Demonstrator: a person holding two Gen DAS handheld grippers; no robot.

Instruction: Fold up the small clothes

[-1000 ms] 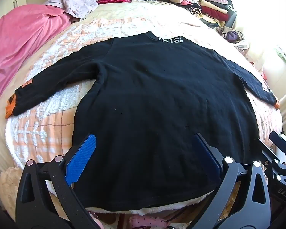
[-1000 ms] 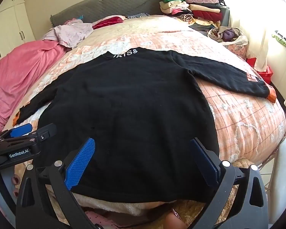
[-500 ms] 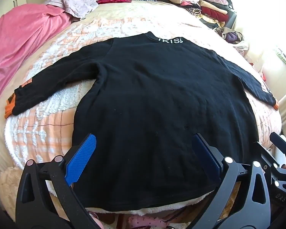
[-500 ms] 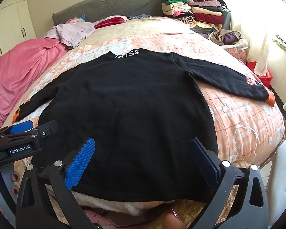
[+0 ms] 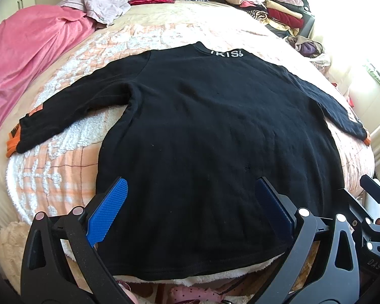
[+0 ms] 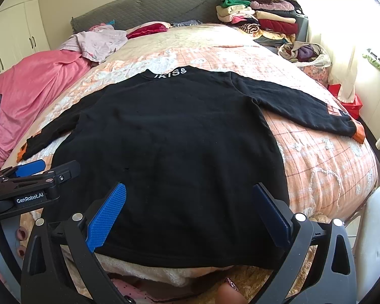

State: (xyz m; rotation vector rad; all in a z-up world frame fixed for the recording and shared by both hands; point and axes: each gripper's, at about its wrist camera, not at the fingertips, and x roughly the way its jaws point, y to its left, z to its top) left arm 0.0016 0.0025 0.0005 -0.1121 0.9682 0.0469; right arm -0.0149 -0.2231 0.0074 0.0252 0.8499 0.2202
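Black long-sleeved knit sweater (image 5: 215,131), spread flat and back-up on peach-and-white checked fleece bedspread (image 5: 50,177); unfolded, fold not yet begun.

Hem at near bed edge, white-lettered collar (image 6: 171,72) pointing to grey padded headboard (image 6: 149,7); both sleeves stretched outward, orange cuffs (image 6: 358,134) at the ends. Left gripper (image 5: 190,207) and right gripper (image 6: 188,210) poised above the hem, blue pads spread wide, grasping nothing. Recommended handling: pinch one orange cuff, or hem corner plus shoulder on one side, through both fabric layers; carry sleeve across the body in line with the side seam; keep cloth low and taut, avoiding wrinkles or dragging the bedspread. Stack of folded garments (image 6: 261,17) beyond, well apart.
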